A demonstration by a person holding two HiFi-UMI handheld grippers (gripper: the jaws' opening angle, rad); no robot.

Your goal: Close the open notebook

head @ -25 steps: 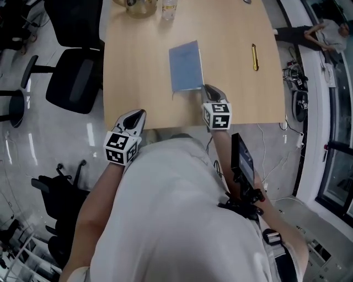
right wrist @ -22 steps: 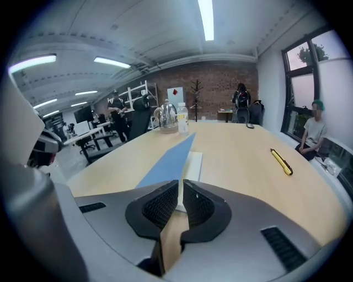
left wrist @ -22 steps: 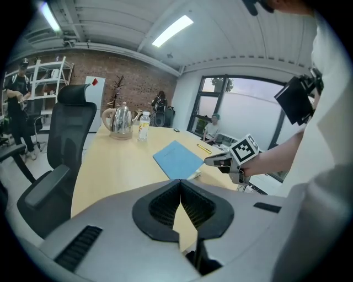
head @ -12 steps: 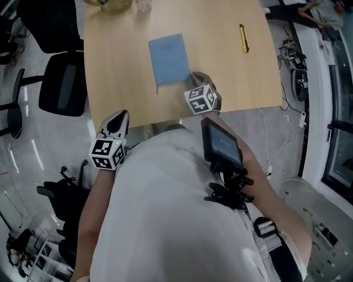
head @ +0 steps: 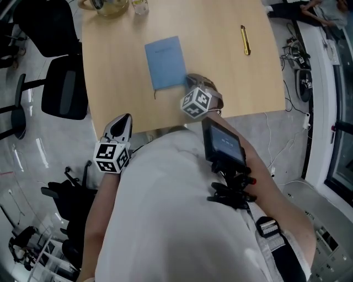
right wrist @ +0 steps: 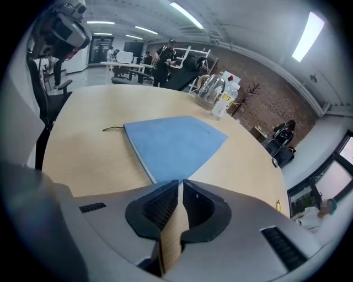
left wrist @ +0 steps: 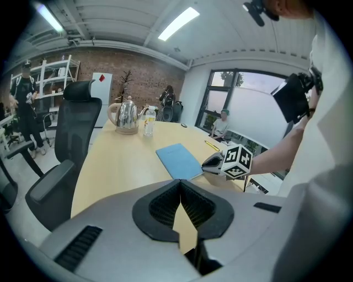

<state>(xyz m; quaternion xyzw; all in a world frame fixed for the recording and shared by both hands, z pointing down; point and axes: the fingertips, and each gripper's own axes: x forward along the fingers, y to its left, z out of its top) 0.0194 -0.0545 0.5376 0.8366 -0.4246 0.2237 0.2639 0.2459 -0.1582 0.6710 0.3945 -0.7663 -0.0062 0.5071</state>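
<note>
The blue notebook (head: pixel 165 62) lies closed and flat on the wooden table (head: pixel 110 82), with a thin ribbon trailing from its near left corner. My right gripper (head: pixel 189 77) hovers at the notebook's near right corner, jaws shut with nothing between them. In the right gripper view the notebook (right wrist: pixel 174 144) fills the space just ahead of the right gripper (right wrist: pixel 181 184). My left gripper (head: pixel 126 117) hangs at the table's near left edge, shut and empty. In the left gripper view the left gripper (left wrist: pixel 180 184) faces the notebook (left wrist: pixel 179 160) and the right gripper (left wrist: pixel 212 162).
A metal kettle (head: pixel 110 5) and a small bottle (head: pixel 139 5) stand at the table's far end. A yellow pen-like item (head: pixel 244 39) lies at the far right. Black office chairs (head: pixel 63 93) stand to the left. A person stands by shelves (left wrist: pixel 22 110).
My right gripper has rolled, its marker cube turning, and stays at the notebook's near right corner. The left gripper holds at the table edge. The notebook has stayed closed.
</note>
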